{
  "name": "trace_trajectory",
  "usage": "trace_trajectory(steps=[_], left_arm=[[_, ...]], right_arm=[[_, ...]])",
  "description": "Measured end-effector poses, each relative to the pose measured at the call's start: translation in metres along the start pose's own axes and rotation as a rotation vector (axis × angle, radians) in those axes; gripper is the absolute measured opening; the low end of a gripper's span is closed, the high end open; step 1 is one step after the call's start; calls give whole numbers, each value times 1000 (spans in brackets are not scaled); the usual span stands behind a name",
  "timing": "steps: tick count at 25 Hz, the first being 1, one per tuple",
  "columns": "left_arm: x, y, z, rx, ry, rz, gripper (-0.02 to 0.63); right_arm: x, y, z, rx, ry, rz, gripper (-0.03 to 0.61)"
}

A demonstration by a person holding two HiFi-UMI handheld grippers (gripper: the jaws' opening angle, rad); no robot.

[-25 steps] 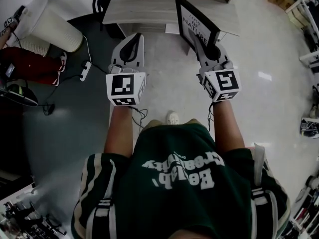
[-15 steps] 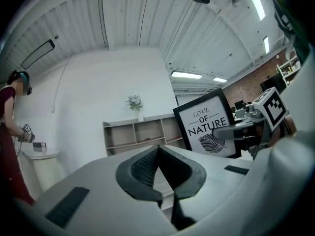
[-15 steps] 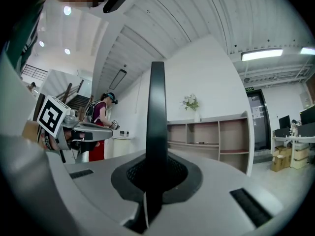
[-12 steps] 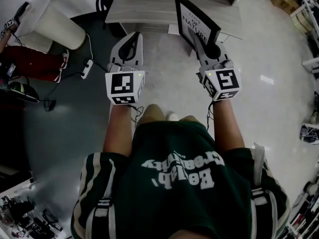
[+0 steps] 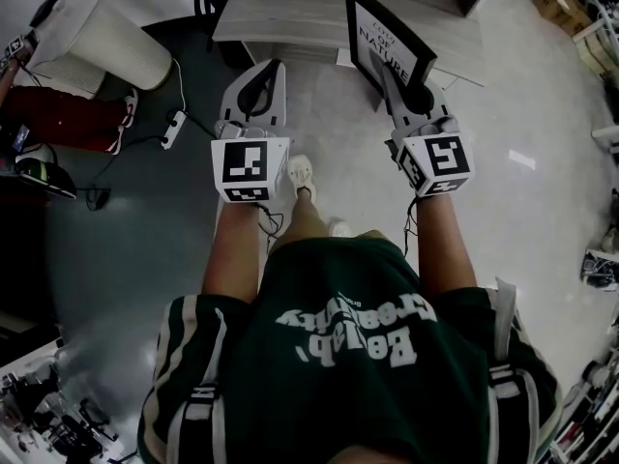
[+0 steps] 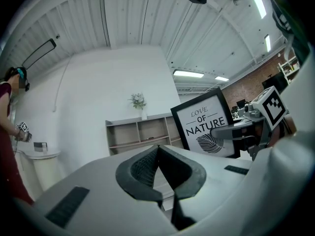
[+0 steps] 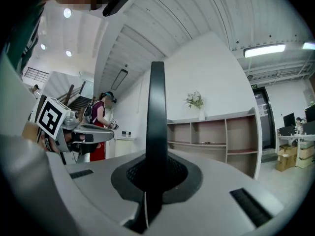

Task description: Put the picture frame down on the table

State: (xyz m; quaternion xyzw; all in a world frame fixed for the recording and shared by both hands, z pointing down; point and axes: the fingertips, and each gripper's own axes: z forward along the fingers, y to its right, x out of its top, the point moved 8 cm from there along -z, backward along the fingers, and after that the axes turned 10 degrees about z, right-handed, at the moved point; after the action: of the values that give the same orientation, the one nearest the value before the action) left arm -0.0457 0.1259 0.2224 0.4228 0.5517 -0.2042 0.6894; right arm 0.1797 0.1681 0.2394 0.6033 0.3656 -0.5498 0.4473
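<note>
As the person's shoe point(image 5: 302, 174) has swung fwd since a sec ago, the picture frame point(image 5: 392, 39) is nearer the grey wooden table point(image 5: 280, 17) but not down yet. It's up in the air, upright, by the table's near edge, w/ the right gripper point(image 5: 395, 77) clamped on its edge. Black border, white mat, "LOVE OF NATURE" plus a leaf. Left gripper point(image 5: 261, 75) is closed on nothing.

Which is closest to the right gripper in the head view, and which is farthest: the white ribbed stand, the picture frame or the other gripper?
1. Picture frame: clamped in the right gripper itself, straight ahead of it.
2. Left gripper: alongside to the left, jaws together on nothing.
3. White ribbed stand: far off at the left edge, on the floor.
</note>
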Motion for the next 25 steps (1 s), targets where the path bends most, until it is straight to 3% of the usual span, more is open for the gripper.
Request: trace_trajectory(steps=[7, 21, 25], left_arm=[[-37, -43, 62, 4, 22, -3, 20], [-121, -198, 221, -51, -35, -10, 18], [-131, -210, 245, -71, -26, 22, 18]], right_arm=[[-20, 26, 71, -6, -16, -4, 38], [-18, 55, 302, -17, -79, -18, 38], [-28, 60, 329, -21, -56, -5, 38]])
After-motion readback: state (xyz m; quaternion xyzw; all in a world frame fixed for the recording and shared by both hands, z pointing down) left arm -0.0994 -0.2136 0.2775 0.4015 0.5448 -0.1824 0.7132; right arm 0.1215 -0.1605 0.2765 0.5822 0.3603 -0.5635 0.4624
